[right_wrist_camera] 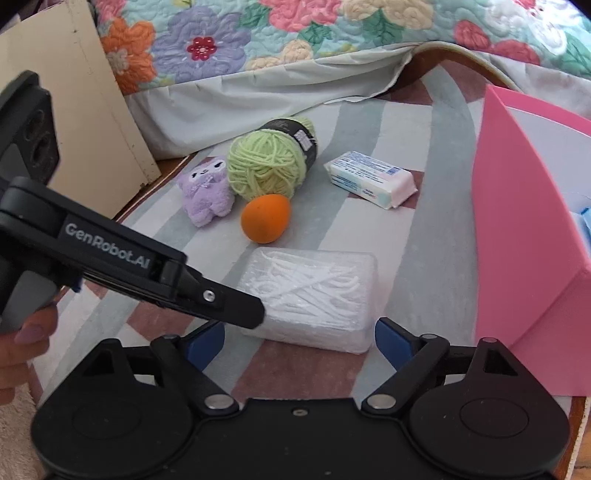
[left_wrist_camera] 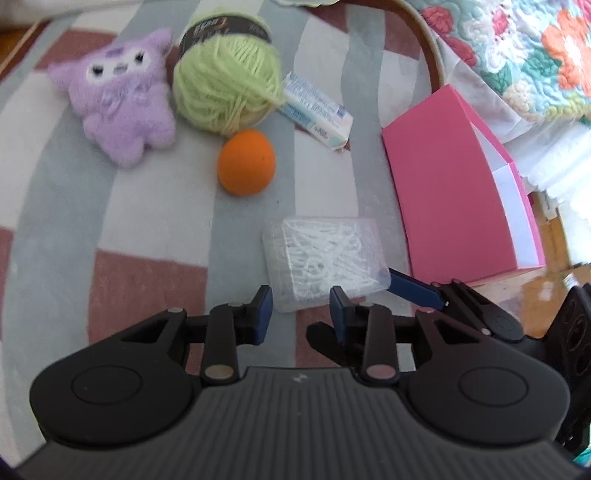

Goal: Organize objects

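Note:
A clear box of cotton swabs (left_wrist_camera: 325, 258) (right_wrist_camera: 314, 291) lies on the striped rug. My left gripper (left_wrist_camera: 301, 314) hovers at its near corner with the jaws a narrow gap apart, pads not pressing on it; from the right wrist its tip (right_wrist_camera: 255, 315) reaches the box's left end. My right gripper (right_wrist_camera: 299, 341) stands wide open just short of the box, empty; one of its fingers (left_wrist_camera: 413, 290) shows beside the box. Beyond lie an orange egg-shaped ball (left_wrist_camera: 245, 162), green yarn (left_wrist_camera: 225, 85), a purple plush (left_wrist_camera: 122, 99) and a tissue pack (left_wrist_camera: 317, 110).
An open pink box (left_wrist_camera: 450, 177) (right_wrist_camera: 524, 240) stands right of the swabs, something blue (right_wrist_camera: 585, 221) inside it. A bed with a floral quilt (right_wrist_camera: 258, 33) borders the rug at the back. A cream panel (right_wrist_camera: 74, 110) stands at the left. A hand (right_wrist_camera: 22, 343) holds the left gripper.

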A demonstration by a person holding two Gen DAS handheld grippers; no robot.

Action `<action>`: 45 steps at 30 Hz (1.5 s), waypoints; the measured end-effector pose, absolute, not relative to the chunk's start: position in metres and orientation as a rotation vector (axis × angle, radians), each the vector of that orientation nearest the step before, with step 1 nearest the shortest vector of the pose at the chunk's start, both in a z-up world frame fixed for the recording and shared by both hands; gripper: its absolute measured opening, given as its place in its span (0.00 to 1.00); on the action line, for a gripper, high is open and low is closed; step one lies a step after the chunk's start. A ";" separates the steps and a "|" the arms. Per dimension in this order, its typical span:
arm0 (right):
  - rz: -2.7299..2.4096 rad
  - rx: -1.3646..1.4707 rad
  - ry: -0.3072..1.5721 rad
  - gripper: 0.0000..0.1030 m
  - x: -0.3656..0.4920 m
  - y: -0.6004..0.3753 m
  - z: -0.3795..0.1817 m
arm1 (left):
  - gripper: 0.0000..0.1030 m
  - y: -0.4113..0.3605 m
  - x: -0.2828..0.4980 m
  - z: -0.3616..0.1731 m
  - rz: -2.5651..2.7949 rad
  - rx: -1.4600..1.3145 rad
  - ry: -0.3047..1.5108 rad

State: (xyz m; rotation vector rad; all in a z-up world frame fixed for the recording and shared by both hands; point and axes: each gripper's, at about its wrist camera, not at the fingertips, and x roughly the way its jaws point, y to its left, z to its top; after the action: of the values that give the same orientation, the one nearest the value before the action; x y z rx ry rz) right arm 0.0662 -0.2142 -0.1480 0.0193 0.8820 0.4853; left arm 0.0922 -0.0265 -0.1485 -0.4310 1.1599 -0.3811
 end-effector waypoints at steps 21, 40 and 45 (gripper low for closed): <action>0.432 -0.069 0.860 0.95 0.076 -0.193 -0.165 | 0.37 -0.018 0.115 -0.163 -0.364 -0.549 1.140; 0.455 -0.064 0.946 0.92 0.057 -0.195 -0.149 | 0.37 -0.055 0.076 -0.125 -0.304 -0.282 1.141; 0.459 -0.016 0.970 0.92 0.049 -0.203 -0.137 | 0.37 -0.059 0.063 -0.110 -0.307 -0.262 1.135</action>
State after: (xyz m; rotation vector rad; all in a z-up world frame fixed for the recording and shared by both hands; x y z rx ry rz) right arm 0.0494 -0.2029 -0.1369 -0.0156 0.9701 0.4589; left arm 0.0633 -0.0588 -0.1102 -0.2619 1.1353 -0.3072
